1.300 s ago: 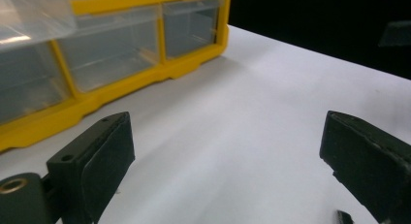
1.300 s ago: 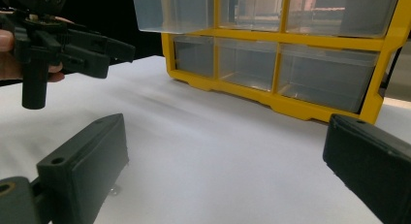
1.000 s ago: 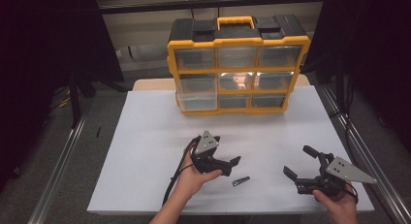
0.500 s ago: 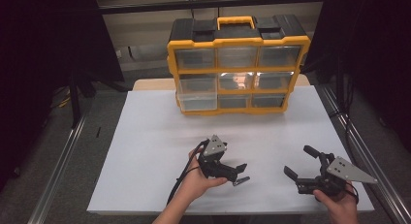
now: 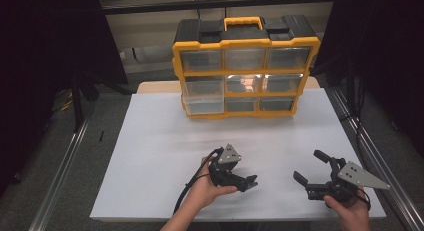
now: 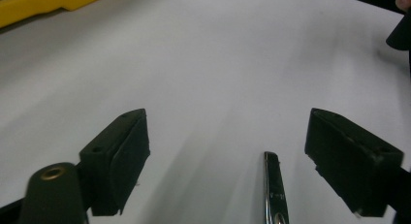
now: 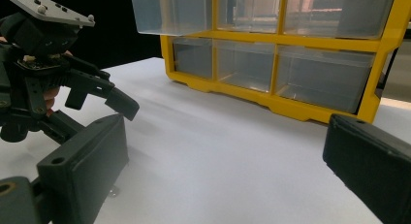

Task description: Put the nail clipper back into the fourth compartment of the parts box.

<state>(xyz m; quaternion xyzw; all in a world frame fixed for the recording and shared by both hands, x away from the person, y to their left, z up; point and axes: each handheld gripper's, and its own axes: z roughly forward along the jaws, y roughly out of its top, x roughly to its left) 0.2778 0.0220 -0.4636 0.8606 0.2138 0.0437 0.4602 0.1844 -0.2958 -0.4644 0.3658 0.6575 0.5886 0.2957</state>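
One metal pin (image 6: 275, 195), btwn left tongs (image 6: 228, 166)

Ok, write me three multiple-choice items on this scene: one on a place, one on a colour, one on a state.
1. Where does the metal piece lie?
A. between the left tongs' jaws
B. inside a drawer
C. on the organizer's handle

2. What colour is the organizer's frame?
A. red
B. yellow
C. green

3. How do the right tongs stand?
A. shut on a drawer
B. shut on a cable
C. open, holding nothing

Answers: 1 A, the left gripper view shows it on the white table between the jaws, untouched. 2 B, the yellow bars frame the clear drawers. 3 C, the jaws stand apart over bare table.
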